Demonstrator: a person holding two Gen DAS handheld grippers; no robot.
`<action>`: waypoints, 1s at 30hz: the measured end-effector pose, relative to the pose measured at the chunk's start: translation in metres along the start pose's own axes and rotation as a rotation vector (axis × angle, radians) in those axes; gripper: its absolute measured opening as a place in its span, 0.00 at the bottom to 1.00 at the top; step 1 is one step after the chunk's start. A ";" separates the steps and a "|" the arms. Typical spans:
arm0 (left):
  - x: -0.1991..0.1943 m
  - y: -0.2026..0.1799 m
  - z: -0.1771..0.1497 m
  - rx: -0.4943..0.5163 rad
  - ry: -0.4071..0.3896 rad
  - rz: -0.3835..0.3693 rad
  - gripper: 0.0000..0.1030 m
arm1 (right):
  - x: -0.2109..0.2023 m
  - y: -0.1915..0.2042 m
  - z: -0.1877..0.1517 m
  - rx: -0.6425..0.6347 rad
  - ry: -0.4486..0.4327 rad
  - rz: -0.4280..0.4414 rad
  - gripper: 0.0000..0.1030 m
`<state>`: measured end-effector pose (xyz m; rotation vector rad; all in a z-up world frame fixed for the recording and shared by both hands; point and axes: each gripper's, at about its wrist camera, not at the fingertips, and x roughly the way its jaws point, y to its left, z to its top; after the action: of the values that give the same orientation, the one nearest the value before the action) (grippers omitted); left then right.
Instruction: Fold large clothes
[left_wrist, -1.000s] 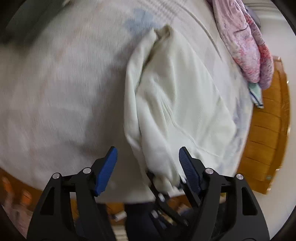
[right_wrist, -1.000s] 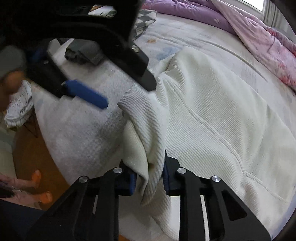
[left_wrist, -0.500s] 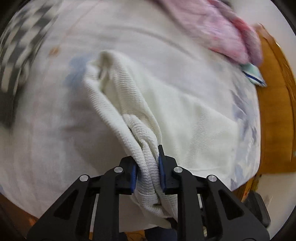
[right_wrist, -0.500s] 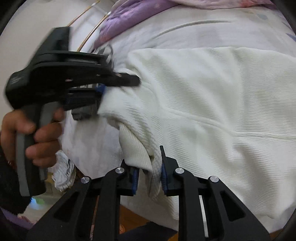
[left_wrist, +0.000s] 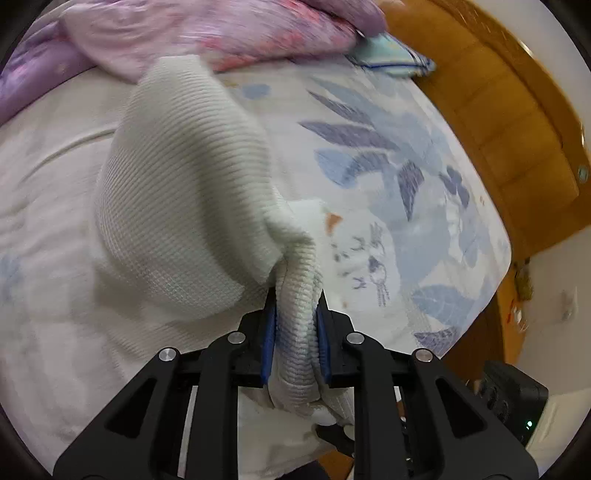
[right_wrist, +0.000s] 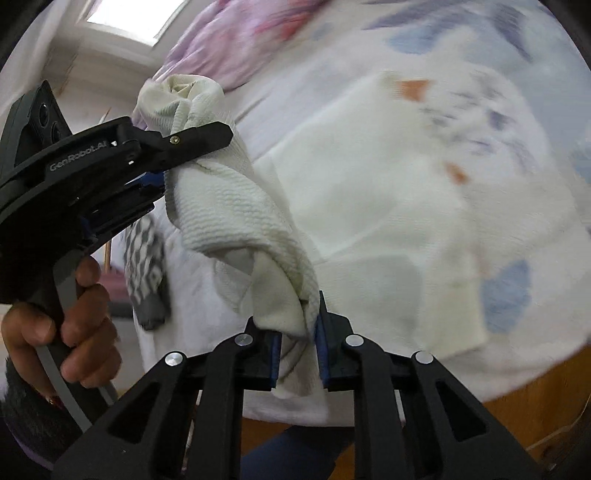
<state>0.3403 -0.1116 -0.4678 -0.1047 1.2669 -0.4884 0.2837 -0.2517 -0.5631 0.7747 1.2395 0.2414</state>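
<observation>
- Cream ribbed garment: it was held off the bed at two points along one bunched edge. In the left wrist view its body billowed from the centre toward 11 o'clock, and its lower part trailed onto the bed in the right wrist view.
- Left gripper: its jaws were pressed onto a thick roll of the garment's edge. One second before they had stood spread beside the cloth, and half a second before they had already closed on it, so the second grasp was new.
- Right gripper: its jaws pinched a twisted fold of the same edge, as in both earlier frames. The left gripper appeared at 9 to 10 o'clock in this view, with cloth bulging above its tip.
- Change of scene: the garment had lain spread flat on the bed a second earlier. It was now gathered and raised, and the blue leaf print of the bed cover showed at 2 to 4 o'clock in the left wrist view.
- Surroundings: the pink quilt lay at 12 o'clock on the far side of the bed, apart from the garment.
- Meaning for the task: with both ends of one edge secured, the garment appeared ready to be carried over or laid out again. No finished fold was visible yet, so the task was judged to be at an early stage.
</observation>
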 end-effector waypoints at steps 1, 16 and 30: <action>0.011 -0.008 0.001 0.005 0.012 -0.005 0.18 | -0.003 -0.009 0.000 0.022 -0.005 -0.004 0.13; 0.010 0.048 -0.042 -0.210 -0.010 0.069 0.71 | 0.009 -0.085 -0.004 0.285 0.058 -0.049 0.05; 0.023 0.150 -0.111 -0.441 0.137 0.171 0.71 | -0.012 -0.029 0.084 -0.014 -0.025 -0.208 0.61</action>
<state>0.2856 0.0339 -0.5732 -0.3355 1.4882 -0.0630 0.3498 -0.3123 -0.5632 0.6291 1.2828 0.0702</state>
